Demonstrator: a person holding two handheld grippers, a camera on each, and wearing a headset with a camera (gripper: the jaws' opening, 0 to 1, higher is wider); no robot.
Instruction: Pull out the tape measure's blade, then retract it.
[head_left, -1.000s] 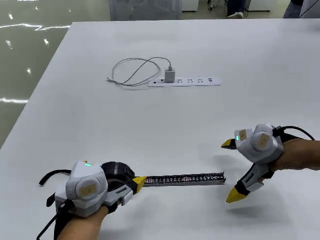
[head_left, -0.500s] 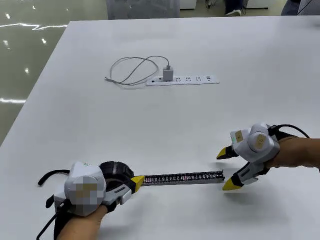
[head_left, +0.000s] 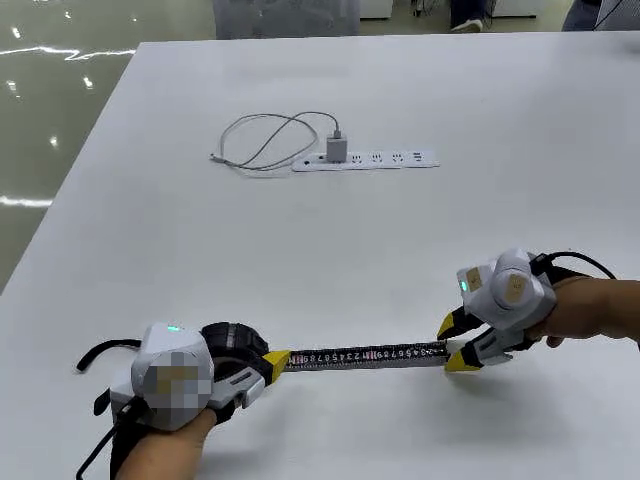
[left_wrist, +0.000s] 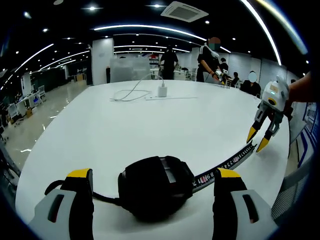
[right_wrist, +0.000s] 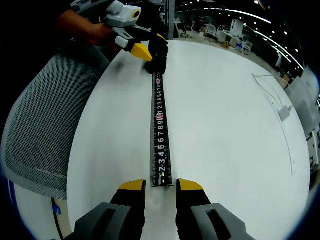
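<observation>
- Tape measure: black case resting on the near part of the white table, in front of the person's left hand. Its blade is drawn out flat along the tabletop toward the right, numbered face up.
- Left gripper: jaws spread wide, one yellow tip on each side of the case. In the left gripper view a strip of table shows between each tip and the case, and the blade passes under the right-hand tip.
- Right gripper: jaws drawn close together, one on each side of the blade's free end, with only slivers of table between. Whether they pinch the blade cannot be told.
- Power strip: lies well beyond both grippers, toward the table's far side. It carries a white charger from which a pale cable loops off to the left.
- Mesh chair back: grey, just off the table edge in the right gripper view.
</observation>
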